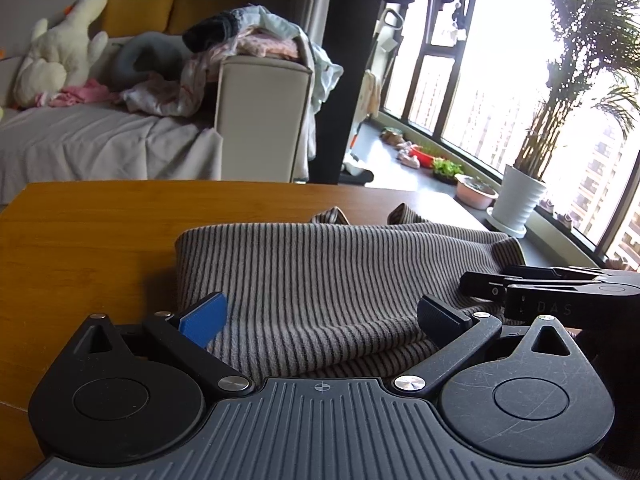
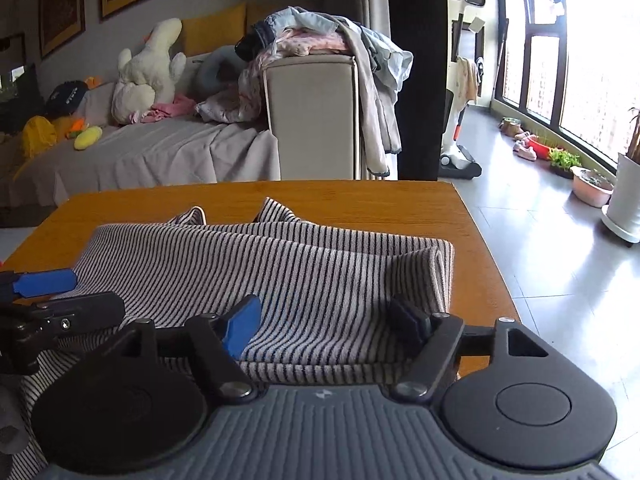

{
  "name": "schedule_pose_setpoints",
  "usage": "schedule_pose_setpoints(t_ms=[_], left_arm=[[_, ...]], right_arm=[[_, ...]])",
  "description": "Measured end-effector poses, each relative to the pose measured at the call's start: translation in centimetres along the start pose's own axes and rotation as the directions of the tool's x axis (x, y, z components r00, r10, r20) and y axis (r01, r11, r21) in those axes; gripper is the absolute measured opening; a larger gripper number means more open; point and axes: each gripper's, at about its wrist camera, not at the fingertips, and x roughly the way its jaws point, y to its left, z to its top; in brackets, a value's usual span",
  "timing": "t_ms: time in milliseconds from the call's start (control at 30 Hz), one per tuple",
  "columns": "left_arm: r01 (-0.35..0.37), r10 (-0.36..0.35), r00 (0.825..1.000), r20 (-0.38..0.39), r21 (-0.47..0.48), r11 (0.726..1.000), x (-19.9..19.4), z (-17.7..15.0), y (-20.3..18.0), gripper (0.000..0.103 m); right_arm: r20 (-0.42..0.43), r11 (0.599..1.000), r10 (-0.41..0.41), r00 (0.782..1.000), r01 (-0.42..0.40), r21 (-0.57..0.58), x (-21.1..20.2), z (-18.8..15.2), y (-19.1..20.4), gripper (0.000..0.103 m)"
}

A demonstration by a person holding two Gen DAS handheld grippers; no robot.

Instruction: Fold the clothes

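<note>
A folded grey garment with dark stripes [image 1: 320, 264] lies on the wooden table [image 1: 88, 240]. My left gripper [image 1: 322, 320] stands open over its near edge, blue pad on the left and black pad on the right, with only flat cloth between them. From the right edge of the left wrist view my right gripper [image 1: 478, 284] pokes in just above the cloth. In the right wrist view the striped garment [image 2: 300, 264] fills the table [image 2: 360, 200], and my right gripper [image 2: 324, 326] is open over its near right part. The left gripper [image 2: 96, 292] shows at the left edge.
Behind the table is a sofa [image 2: 160, 152] with a white plush toy [image 2: 148, 72] and a heap of clothes [image 2: 312, 36] on its armrest. To the right are grey floor tiles [image 2: 540, 248], a white plant pot [image 1: 518, 200] and large windows. The table's right edge [image 2: 484, 264] lies close to the garment.
</note>
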Motion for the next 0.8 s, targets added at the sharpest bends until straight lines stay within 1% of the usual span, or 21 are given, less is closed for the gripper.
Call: schedule_pose_setpoints(t_ms=[100,133,167,233,300,333,433,500,567,600,633,733,800], left_arm=[[0.018,-0.018,1.0,0.009,-0.023,1.0,-0.2,-0.1,0.4,0.103],[0.02,-0.02,1.0,0.01,-0.026,0.999,-0.2,-0.1,0.5,0.103],[0.022,-0.022,1.0,0.011,-0.03,0.999,-0.3,-0.1,0.5,0.103],[0.027,-0.027,1.0,0.013,-0.036,0.999,-0.4,-0.2,0.6,0.103],[0.025,-0.024,1.0,0.015,-0.035,0.999,-0.4,-0.3,0.6,0.103],[0.024,-0.023,1.0,0.016,-0.034,0.999,-0.5,-0.3,0.6,0.103],[0.025,-0.024,1.0,0.016,-0.038,0.999,-0.6,-0.3,0.6,0.103],[0.027,-0.027,1.0,0.015,-0.041,0.999,-0.6,-0.3,0.6,0.103],[0.029,-0.028,0.999,0.014,-0.044,0.999,-0.6,-0.2,0.6,0.103],[0.03,-0.03,0.999,0.014,-0.046,0.998,-0.6,-0.2,0.7,0.103],[0.031,-0.03,0.999,0.013,-0.047,0.998,-0.5,-0.2,0.7,0.103],[0.034,-0.034,0.999,0.012,-0.053,0.998,-0.5,-0.1,0.8,0.103],[0.037,-0.036,0.999,0.011,-0.056,0.998,-0.4,0.0,0.9,0.103]], right_arm=[[0.013,1.0,-0.007,1.0,0.008,-0.023,-0.6,1.8,0.4,0.072],[0.018,0.999,-0.01,1.0,0.01,-0.03,-0.8,2.4,0.5,0.07],[0.038,0.999,-0.012,0.999,0.014,-0.048,-0.9,3.0,0.8,0.067],[0.057,0.997,-0.004,0.998,0.008,-0.076,-0.9,4.1,1.2,0.052],[0.036,0.997,0.016,0.999,-0.013,-0.07,0.0,5.4,1.3,0.048],[0.021,0.997,0.032,0.999,-0.03,-0.072,0.6,6.0,1.5,0.048],[-0.082,0.984,0.118,0.99,-0.127,-0.122,3.0,6.7,2.6,0.048],[-0.084,0.982,0.083,0.993,-0.096,-0.162,4.4,6.6,3.7,0.049],[-0.032,0.981,0.039,0.999,-0.045,-0.187,5.5,6.7,4.3,0.049],[-0.025,0.984,0.024,0.999,-0.028,-0.177,6.1,6.8,4.2,0.049],[-0.041,0.988,0.021,0.999,-0.027,-0.15,6.9,6.9,3.9,0.049],[-0.086,0.995,0.062,0.994,-0.069,-0.075,8.1,6.3,2.6,0.053],[-0.087,0.994,0.083,0.993,-0.088,-0.058,7.8,6.1,2.0,0.053]])
